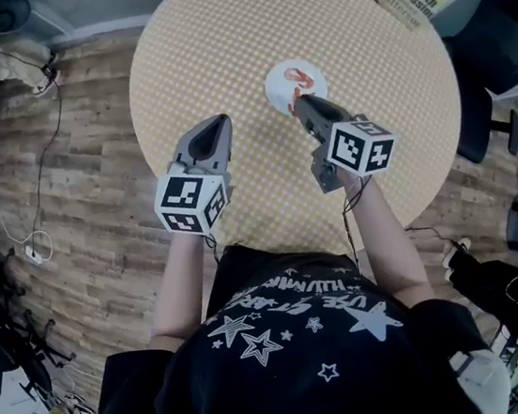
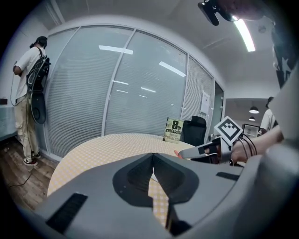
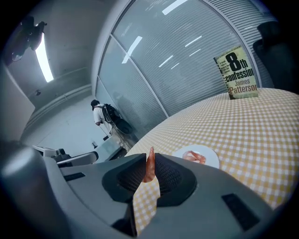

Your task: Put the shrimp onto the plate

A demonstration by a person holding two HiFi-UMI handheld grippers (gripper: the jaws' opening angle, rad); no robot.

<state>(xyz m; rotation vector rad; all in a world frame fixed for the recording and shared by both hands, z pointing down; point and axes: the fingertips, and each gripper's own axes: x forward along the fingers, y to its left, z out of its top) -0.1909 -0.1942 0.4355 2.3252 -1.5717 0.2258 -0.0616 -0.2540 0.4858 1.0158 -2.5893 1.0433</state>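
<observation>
Just beyond my right gripper (image 3: 149,159), slightly to its right, the plate (image 3: 212,162) is sitting on the table (image 1: 218,36) and carrying a plated shrimp (image 3: 195,157). I am pinching the held shrimp (image 3: 150,170) between the closed jaws, its long axis upright and its tail poking above the tips. My left gripper (image 1: 218,123) is hovering shut and empty, farther from the plate. The right gripper view is showing the pinch plainly. The head view is barely showing it, but is placing my tips at the plate's near rim.

The person's bare arms (image 1: 182,282) reach forward side by side. The left claw (image 1: 218,121) has its jaws closed together. The right claw (image 1: 301,103) pinches a shrimp (image 3: 149,164) upright.
</observation>
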